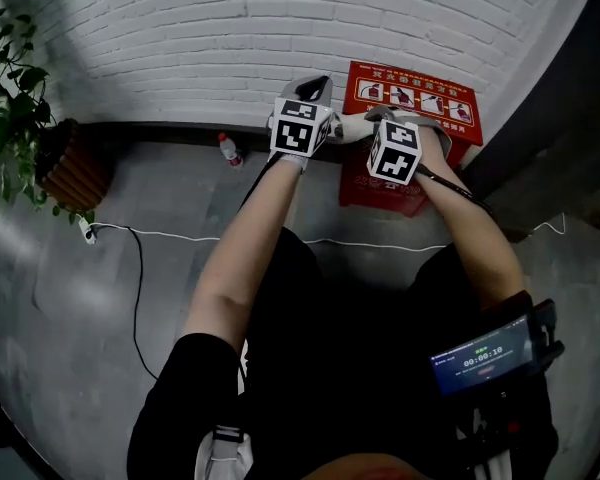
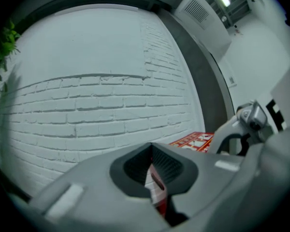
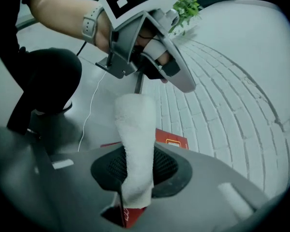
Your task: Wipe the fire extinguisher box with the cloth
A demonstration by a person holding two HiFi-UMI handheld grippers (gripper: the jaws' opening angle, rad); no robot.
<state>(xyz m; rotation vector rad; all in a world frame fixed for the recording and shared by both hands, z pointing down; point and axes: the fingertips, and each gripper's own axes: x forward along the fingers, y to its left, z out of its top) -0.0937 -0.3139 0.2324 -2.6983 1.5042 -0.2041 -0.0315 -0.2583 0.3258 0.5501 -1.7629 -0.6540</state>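
Brick wall (image 1: 180, 48) | right hand-held gripper (image 3: 135, 170) grasps cloth (image 3: 135, 129) at fire extinguisher box (image 1: 452, 118) | left hand-held gripper (image 2: 152, 170) clenched, empty

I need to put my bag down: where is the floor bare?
Bare floor lies between the potted plant and the bottle, bounded by the white cable. It is crowded at the red box, where the left gripper and the right gripper, gripping the cloth, meet.

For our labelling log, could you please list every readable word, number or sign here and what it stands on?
"00:00:10" (only roughly legible): device screen at the person's waist.
Fire extinguisher box: a line of characters above pictogram panels, too small to read.
Marker cubes: black-and-white patterns, no text.
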